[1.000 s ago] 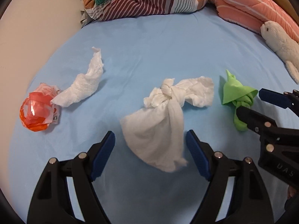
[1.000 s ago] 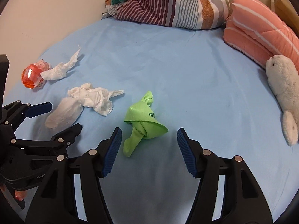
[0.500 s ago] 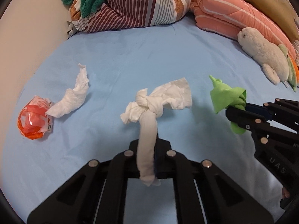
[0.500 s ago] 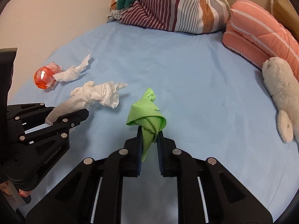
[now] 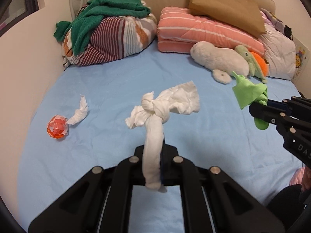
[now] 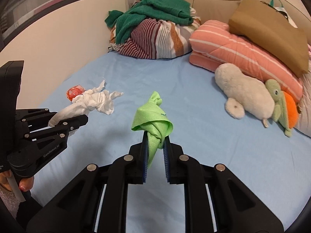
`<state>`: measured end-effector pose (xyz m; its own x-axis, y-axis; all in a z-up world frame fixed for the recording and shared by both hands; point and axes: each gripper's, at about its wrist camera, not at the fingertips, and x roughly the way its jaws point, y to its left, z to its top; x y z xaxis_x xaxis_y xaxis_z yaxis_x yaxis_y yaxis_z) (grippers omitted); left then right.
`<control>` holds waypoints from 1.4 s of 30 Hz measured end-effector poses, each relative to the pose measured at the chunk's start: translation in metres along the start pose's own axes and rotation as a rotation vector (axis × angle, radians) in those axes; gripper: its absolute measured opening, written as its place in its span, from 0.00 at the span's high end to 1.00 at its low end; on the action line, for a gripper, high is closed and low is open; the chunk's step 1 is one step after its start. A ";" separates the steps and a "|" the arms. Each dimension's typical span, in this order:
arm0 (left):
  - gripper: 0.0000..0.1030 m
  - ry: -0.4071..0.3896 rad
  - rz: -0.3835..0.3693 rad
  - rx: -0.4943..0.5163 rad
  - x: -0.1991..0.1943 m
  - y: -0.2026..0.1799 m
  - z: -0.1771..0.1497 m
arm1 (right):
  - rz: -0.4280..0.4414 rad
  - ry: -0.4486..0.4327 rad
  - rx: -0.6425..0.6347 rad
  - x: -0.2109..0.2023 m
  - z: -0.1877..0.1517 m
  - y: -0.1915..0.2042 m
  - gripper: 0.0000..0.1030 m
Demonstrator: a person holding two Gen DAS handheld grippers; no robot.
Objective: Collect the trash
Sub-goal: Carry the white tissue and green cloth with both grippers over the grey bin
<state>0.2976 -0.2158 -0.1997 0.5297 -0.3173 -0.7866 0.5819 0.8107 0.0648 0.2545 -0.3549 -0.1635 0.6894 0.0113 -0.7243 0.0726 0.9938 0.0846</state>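
My left gripper (image 5: 153, 149) is shut on a knotted white tissue (image 5: 155, 114) and holds it above the blue bed sheet (image 5: 116, 89); it also shows in the right wrist view (image 6: 91, 101). My right gripper (image 6: 155, 145) is shut on a knotted green cloth (image 6: 153, 116), lifted off the sheet; the cloth also shows at the right of the left wrist view (image 5: 247, 95). A small twisted white tissue (image 5: 79, 112) and a crumpled orange wrapper (image 5: 57, 129) lie on the sheet at the left.
A striped bundle with a green towel (image 5: 108, 29), a folded pink quilt (image 5: 204, 33) under a brown paper bag (image 5: 227, 9), and plush toys (image 5: 219, 58) line the far end of the bed. A wall (image 5: 25, 58) borders the left side.
Both grippers closed, the left on the white tissue and the right on the green cloth, then lifted them off the sheet. The view has tilted up toward the head of the bed.
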 end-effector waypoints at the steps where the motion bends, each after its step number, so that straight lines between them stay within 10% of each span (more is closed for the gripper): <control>1: 0.94 -0.008 -0.006 0.010 -0.009 -0.010 0.000 | -0.009 -0.006 0.006 -0.014 -0.005 -0.006 0.88; 24: 0.94 -0.194 -0.385 0.378 -0.163 -0.295 0.020 | -0.431 -0.224 0.326 -0.344 -0.164 -0.182 0.87; 42: 0.94 -0.216 -0.616 0.642 -0.220 -0.461 0.005 | -0.690 -0.234 0.542 -0.495 -0.284 -0.257 0.88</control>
<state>-0.0843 -0.5224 -0.0529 0.0783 -0.7405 -0.6674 0.9969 0.0586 0.0520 -0.3096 -0.5841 -0.0213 0.4922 -0.6486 -0.5807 0.8117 0.5829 0.0369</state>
